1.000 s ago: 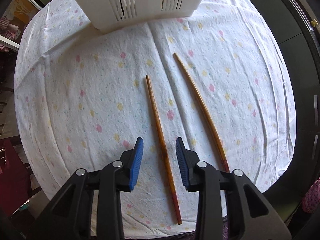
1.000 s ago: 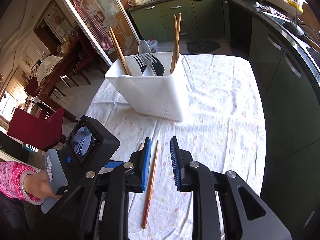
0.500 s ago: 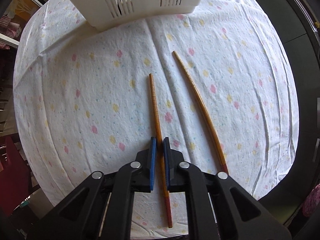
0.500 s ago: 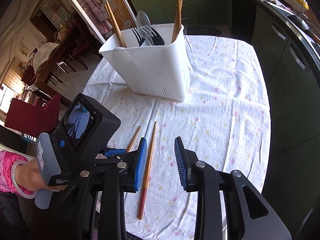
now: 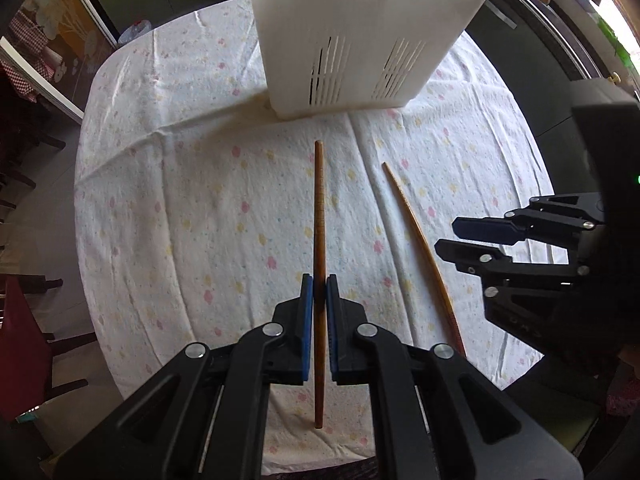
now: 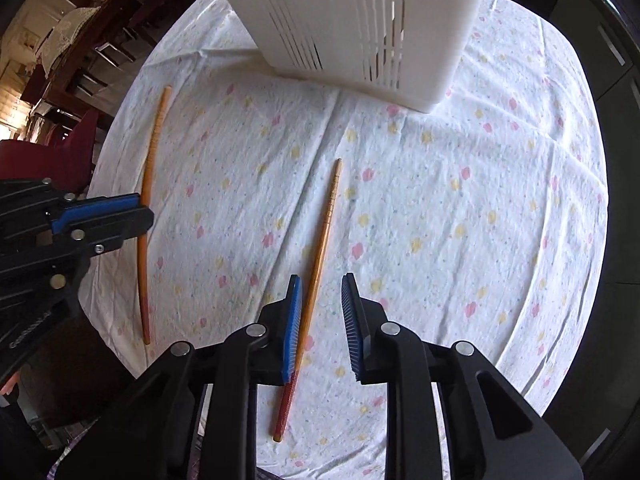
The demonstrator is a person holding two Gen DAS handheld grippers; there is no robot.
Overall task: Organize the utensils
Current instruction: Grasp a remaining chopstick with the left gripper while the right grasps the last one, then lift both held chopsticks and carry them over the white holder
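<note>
Hiding utensils: caddy top cut off

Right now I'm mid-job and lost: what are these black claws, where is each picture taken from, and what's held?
Each claw is a hand-held two-finger gripper carried by a person, with a camera looking along its fingers. In the left camera's picture, the left gripper is shut on one chopstick, which looks lifted off the flowered tablecloth. In the right camera's picture, the right gripper has just been closing, with the second chopstick between its jaws, lying on the cloth; the pads do not yet clamp it. A white slotted utensil holder stands behind. Each gripper shows at the edge of the other's picture.
</note>
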